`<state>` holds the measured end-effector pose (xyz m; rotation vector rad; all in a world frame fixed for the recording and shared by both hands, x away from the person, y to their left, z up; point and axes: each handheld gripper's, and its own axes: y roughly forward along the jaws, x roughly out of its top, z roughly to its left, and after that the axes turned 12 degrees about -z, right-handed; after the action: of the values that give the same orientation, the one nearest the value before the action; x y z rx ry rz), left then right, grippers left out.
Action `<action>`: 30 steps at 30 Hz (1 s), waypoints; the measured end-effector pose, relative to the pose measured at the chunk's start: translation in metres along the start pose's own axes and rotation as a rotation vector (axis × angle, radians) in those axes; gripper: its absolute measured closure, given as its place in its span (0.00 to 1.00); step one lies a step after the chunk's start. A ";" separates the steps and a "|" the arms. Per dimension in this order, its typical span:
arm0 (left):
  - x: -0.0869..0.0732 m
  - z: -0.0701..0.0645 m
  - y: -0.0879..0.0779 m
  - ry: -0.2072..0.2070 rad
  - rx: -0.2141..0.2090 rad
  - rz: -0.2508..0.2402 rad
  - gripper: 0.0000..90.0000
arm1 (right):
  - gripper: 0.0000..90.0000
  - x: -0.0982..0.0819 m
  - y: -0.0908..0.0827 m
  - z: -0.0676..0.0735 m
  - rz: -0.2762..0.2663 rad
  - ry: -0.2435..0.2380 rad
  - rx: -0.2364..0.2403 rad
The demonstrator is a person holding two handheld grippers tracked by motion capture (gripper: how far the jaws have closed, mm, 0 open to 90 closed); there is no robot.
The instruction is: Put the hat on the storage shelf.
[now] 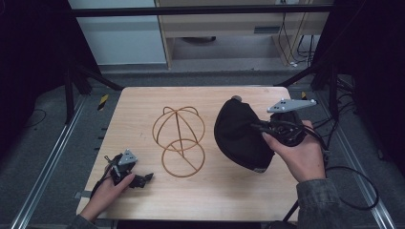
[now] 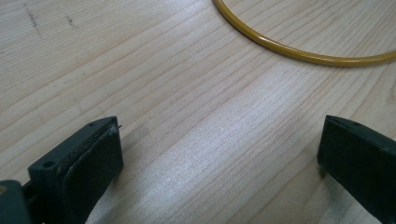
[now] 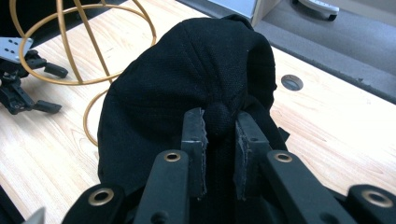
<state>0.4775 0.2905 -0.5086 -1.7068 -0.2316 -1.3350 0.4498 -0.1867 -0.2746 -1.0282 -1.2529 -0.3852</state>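
Black cap (image 3: pixel 187 88), no readable label, pinched by right tool (image 3: pixel 220 140).

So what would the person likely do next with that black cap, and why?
Probably carry the black cap left, over the wire stand. The right gripper is pinching its fabric, the stand's dome is bare, and the left gripper rests open beside the base ring.

No readable text, label, brand, number or sign appears on anything in these views, on the light wooden counter (image 1: pixel 210 191) or elsewhere.
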 end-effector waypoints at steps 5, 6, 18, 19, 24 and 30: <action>0.000 0.000 0.000 0.000 0.002 0.000 0.00 | 0.86 0.004 -0.002 0.004 -0.005 -0.008 0.003; 0.000 0.000 0.000 0.000 0.002 0.000 0.00 | 0.86 0.004 -0.002 0.004 -0.005 -0.008 0.003; 0.000 0.000 0.000 0.000 0.001 0.000 0.00 | 0.86 0.027 -0.011 0.015 -0.053 -0.037 0.022; 0.000 0.000 0.000 0.000 0.001 0.000 0.00 | 0.86 0.029 -0.012 0.016 -0.058 -0.041 0.025; 0.000 0.000 0.000 0.000 0.000 0.001 0.00 | 0.86 0.035 -0.013 0.021 -0.081 -0.046 0.042; 0.000 0.000 0.000 0.000 0.000 0.001 0.00 | 0.86 0.042 -0.008 0.027 -0.092 -0.048 0.059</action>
<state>0.4774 0.2905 -0.5084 -1.7071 -0.2307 -1.3339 0.4414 -0.1573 -0.2345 -0.9372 -1.3500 -0.3938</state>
